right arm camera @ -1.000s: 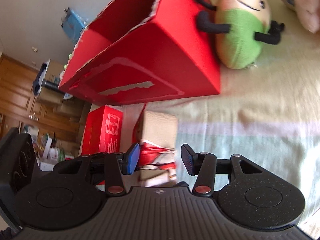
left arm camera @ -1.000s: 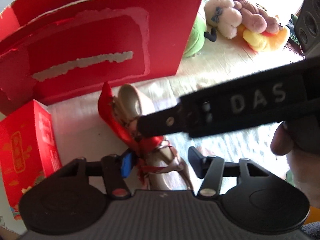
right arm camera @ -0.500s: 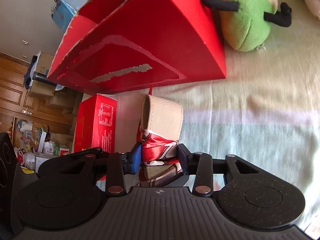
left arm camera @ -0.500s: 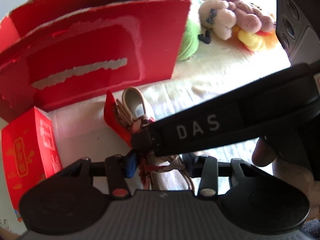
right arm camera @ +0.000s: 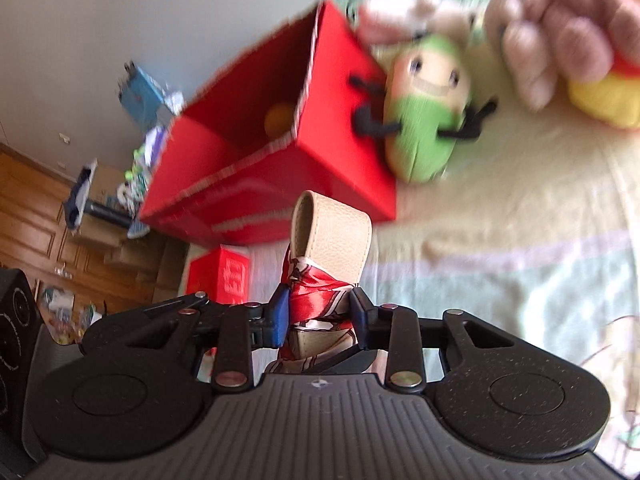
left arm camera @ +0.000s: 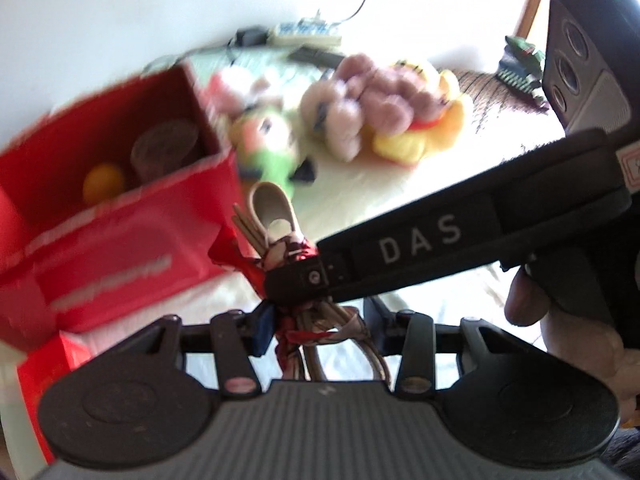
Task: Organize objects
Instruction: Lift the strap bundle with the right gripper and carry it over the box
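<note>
Right gripper (right arm camera: 318, 317): we hold the beige strap bundle (right arm camera: 332, 232) at its red scarf wrap (right arm camera: 316, 300).
Left gripper (left arm camera: 318, 330): half closed around the bundle's lower loops; contact unclear.
Handling: light, soft, floppy; scarf slippery.
Axis: points forward, toward the red box (right arm camera: 256, 160) ahead.

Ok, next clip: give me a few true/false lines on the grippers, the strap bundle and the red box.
1. The right gripper is shut on the strap bundle. True.
2. The red box is closed with a lid. False: it is open at the top.
3. An orange ball lies inside the box. True.
4. The green plush toy sits inside the box. False: it lies outside, against the box's side.
5. The left gripper is far from the bundle. False: its fingers flank the bundle's lower end.
</note>
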Available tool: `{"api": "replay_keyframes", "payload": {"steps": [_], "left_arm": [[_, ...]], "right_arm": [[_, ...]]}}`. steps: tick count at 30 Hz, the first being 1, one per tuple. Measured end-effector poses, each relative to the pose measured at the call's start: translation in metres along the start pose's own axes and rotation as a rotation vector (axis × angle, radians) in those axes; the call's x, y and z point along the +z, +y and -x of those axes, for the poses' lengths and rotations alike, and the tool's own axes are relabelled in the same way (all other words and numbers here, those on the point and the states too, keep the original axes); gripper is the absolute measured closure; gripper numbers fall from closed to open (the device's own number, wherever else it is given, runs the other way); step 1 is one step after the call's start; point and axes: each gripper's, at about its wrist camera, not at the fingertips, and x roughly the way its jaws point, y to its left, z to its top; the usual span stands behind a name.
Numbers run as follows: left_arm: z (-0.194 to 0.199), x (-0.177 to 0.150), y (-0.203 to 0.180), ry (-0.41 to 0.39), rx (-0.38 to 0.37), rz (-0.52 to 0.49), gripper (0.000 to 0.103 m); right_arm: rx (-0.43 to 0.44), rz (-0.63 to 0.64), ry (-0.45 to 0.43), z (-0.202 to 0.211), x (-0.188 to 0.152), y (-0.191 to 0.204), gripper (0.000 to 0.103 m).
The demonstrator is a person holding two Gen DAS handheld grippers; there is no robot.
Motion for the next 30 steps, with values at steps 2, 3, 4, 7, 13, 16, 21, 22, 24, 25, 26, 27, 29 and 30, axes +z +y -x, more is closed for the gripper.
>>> {"api": "replay_keyframes", "payload": {"steps": [2,3,4,7,13,16,21,22,24,25,26,27,29,30], "left_arm": [[0.005,0.011,-0.010,-0.038,0.000,-0.022,0.060],[0.010,0.017,-0.014,-0.059,0.005,-0.035,0.060],[0.009,0.023,-0.016,-0.078,0.011,-0.046,0.060],[0.022,0.041,-0.016,-0.133,0.032,-0.065,0.060],[0.059,0.062,0.019,-0.217,0.105,-0.069,0.060],[0.070,0.075,0.041,-0.239,0.151,-0.061,0.060],[0.073,0.080,0.094,-0.218,0.189,-0.025,0.060],[0.071,0.080,0.105,-0.209,0.196,-0.021,0.060],[0.064,0.079,0.126,-0.181,0.211,-0.016,0.060],[0.058,0.080,0.135,-0.164,0.218,-0.015,0.059],[0.052,0.080,0.143,-0.148,0.227,-0.017,0.059],[0.048,0.078,0.154,-0.131,0.235,-0.020,0.059],[0.041,0.072,0.171,-0.090,0.238,-0.020,0.059],[0.034,0.071,0.180,-0.069,0.230,-0.011,0.059]], "right_arm": [[0.005,0.005,-0.040,0.003,0.005,0.011,0.069],[0.010,0.009,-0.060,0.009,0.008,0.012,0.069],[0.016,0.016,-0.079,0.014,0.012,0.014,0.069],[0.037,0.045,-0.132,0.031,0.025,0.018,0.069],[0.091,0.142,-0.195,0.044,0.061,0.040,0.069],[0.114,0.195,-0.204,0.036,0.080,0.059,0.069],[0.136,0.221,-0.178,-0.001,0.107,0.087,0.069],[0.140,0.224,-0.167,-0.011,0.112,0.092,0.069],[0.142,0.214,-0.140,-0.033,0.121,0.100,0.070],[0.139,0.205,-0.122,-0.044,0.124,0.104,0.070],[0.135,0.198,-0.106,-0.056,0.128,0.107,0.071],[0.132,0.192,-0.092,-0.067,0.130,0.110,0.071],[0.119,0.178,-0.059,-0.089,0.134,0.114,0.072],[0.108,0.172,-0.040,-0.100,0.136,0.116,0.072]]}}
